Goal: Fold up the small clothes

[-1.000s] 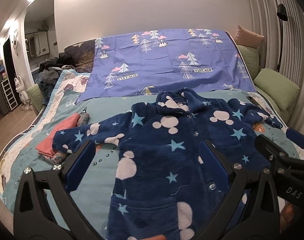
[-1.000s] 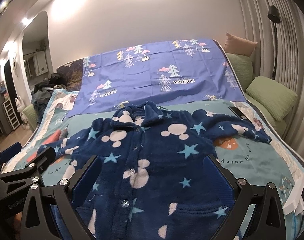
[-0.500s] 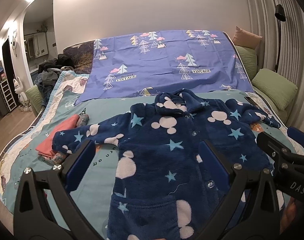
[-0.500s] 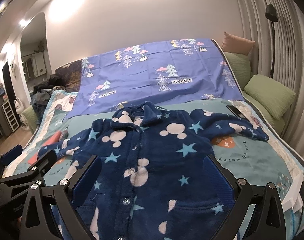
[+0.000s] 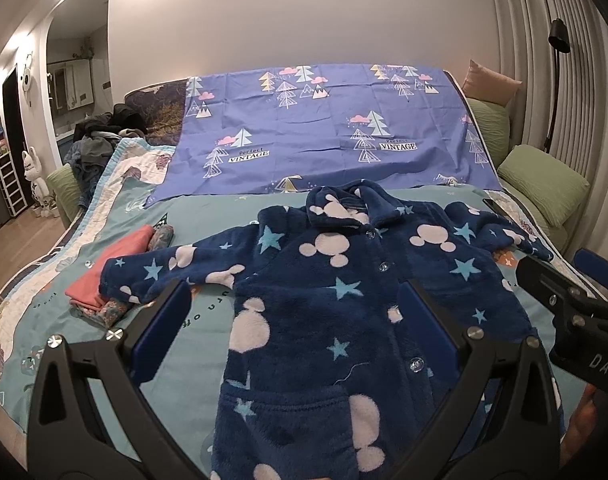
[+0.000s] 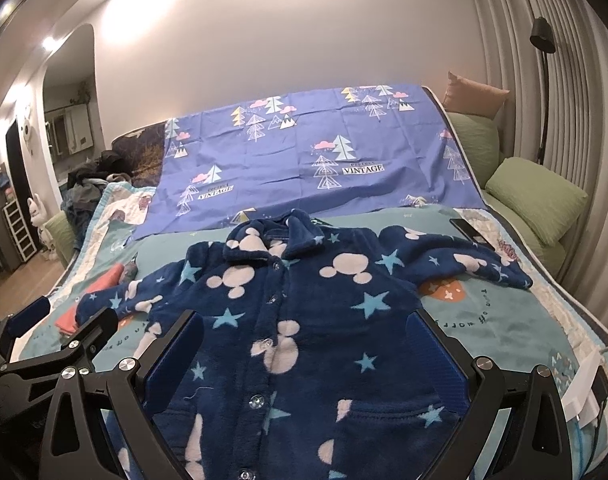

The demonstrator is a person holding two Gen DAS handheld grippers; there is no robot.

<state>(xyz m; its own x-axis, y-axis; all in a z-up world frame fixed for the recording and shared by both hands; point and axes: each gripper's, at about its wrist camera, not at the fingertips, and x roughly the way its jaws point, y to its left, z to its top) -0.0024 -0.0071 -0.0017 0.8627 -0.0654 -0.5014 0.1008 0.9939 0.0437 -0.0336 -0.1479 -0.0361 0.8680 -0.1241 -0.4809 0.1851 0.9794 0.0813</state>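
Your left gripper (image 5: 292,324) and right gripper (image 6: 304,350) both hang above the lower half of a navy fleece child's jacket with white mouse-head shapes and pale blue stars (image 5: 344,292), and both sets of jaws stand wide apart, holding nothing. Over the last second both grippers have drawn back and risen a little, so more of the jacket's hem and pockets now shows between the jaws. The jacket lies flat, front up and buttoned, on the teal printed bedspread (image 5: 208,216), collar pointing away from the jaws and a sleeve spread out to each side. Beyond the left jaw of your left gripper, a coral-pink folded garment (image 5: 104,276) sits under that sleeve's cuff. A purple sheet with tree prints (image 5: 324,132) lies beyond the collar. No fold looks started; the pull-back probably means you are lining up a first grasp, likely on a sleeve or side edge.
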